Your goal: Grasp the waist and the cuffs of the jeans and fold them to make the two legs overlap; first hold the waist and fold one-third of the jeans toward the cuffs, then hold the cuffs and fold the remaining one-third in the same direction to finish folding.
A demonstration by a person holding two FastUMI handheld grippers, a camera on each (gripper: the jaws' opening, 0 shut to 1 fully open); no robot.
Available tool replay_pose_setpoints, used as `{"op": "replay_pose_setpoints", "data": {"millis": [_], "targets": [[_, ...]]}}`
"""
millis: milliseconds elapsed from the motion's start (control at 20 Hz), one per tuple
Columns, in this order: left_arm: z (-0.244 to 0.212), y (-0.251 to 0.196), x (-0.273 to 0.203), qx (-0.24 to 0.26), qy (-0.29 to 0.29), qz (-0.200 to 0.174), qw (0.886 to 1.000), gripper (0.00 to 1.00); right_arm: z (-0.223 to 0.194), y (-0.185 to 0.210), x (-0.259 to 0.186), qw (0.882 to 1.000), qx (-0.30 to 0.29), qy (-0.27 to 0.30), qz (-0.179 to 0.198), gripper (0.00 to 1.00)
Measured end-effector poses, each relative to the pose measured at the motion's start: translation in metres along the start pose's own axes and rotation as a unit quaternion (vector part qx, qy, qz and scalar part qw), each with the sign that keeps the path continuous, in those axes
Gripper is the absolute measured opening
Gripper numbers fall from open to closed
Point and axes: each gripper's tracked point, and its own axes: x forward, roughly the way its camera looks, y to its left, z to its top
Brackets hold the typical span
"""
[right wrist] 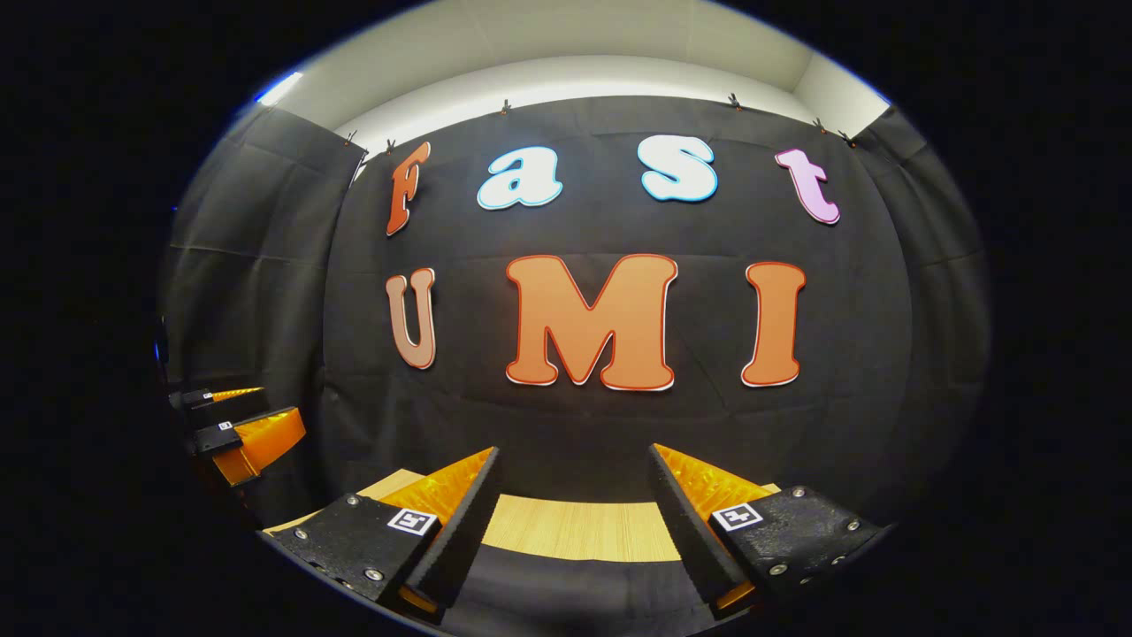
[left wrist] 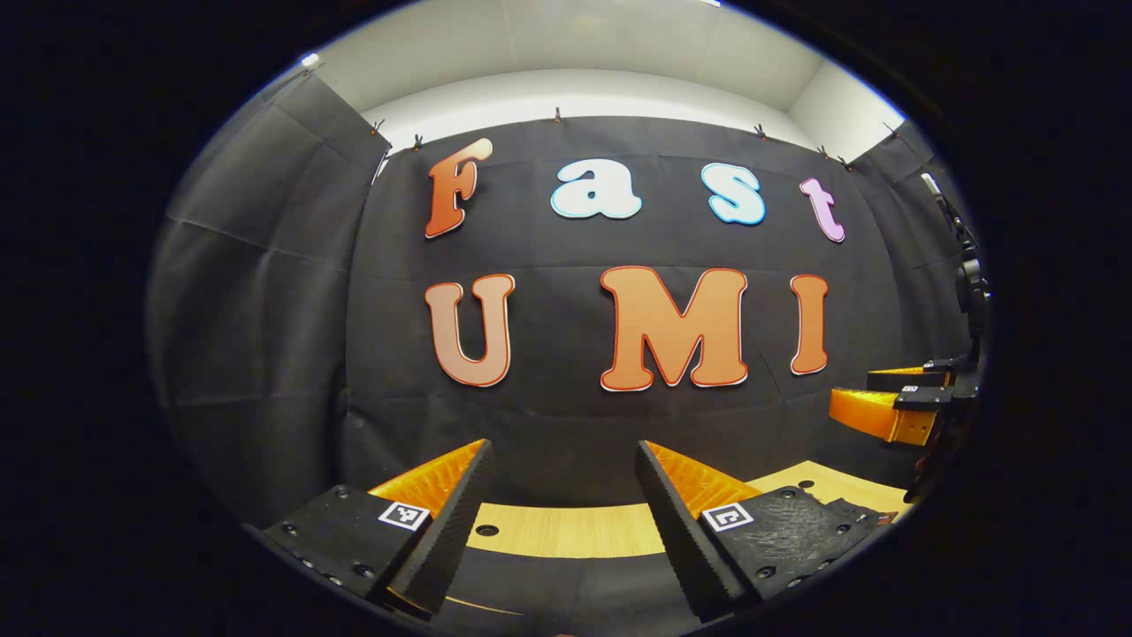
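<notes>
- Fingers of the left tool (left wrist: 562, 522) stood wide apart in the left gripper view and held nothing; between them was a strip of the wooden counter (left wrist: 566, 531).
- The right tool (right wrist: 570, 526) was wide as well and held nothing, with the same pale wood of the counter (right wrist: 575, 529) between its fingers.
- Both tools pointed level at the black cloth wall (left wrist: 566, 425), not down at the work surface.
- Each tool was at the edge of the other's view: the right one at the far right (left wrist: 893, 402), the left one at the far left (right wrist: 239, 425), well apart.
- The jeans lay nowhere in the part of the counter that I could see, so I cannot tell their place or how they looked; probably they were lower, under the cameras.
- The risk, in my judgement: if the tools went down without the waist in sight, they could pinch only one layer, or miss the cuffs, and the legs would not overlap evenly.
</notes>
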Motion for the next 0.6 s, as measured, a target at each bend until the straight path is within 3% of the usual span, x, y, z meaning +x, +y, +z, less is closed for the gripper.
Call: {"op": "replay_pose_setpoints", "data": {"millis": [450,600], "targets": [[0.003,0.027,-0.018,0.038,-0.011,0.037,0.999,0.97,-0.014,-0.026,-0.017,0.999,0.020,0.013,-0.028,0.97],[-0.031,0.022,-0.023,0.007,0.047,0.016,0.999,0.97,-0.025,-0.036,-0.022,0.998,0.037,0.032,-0.041,0.97]]}}
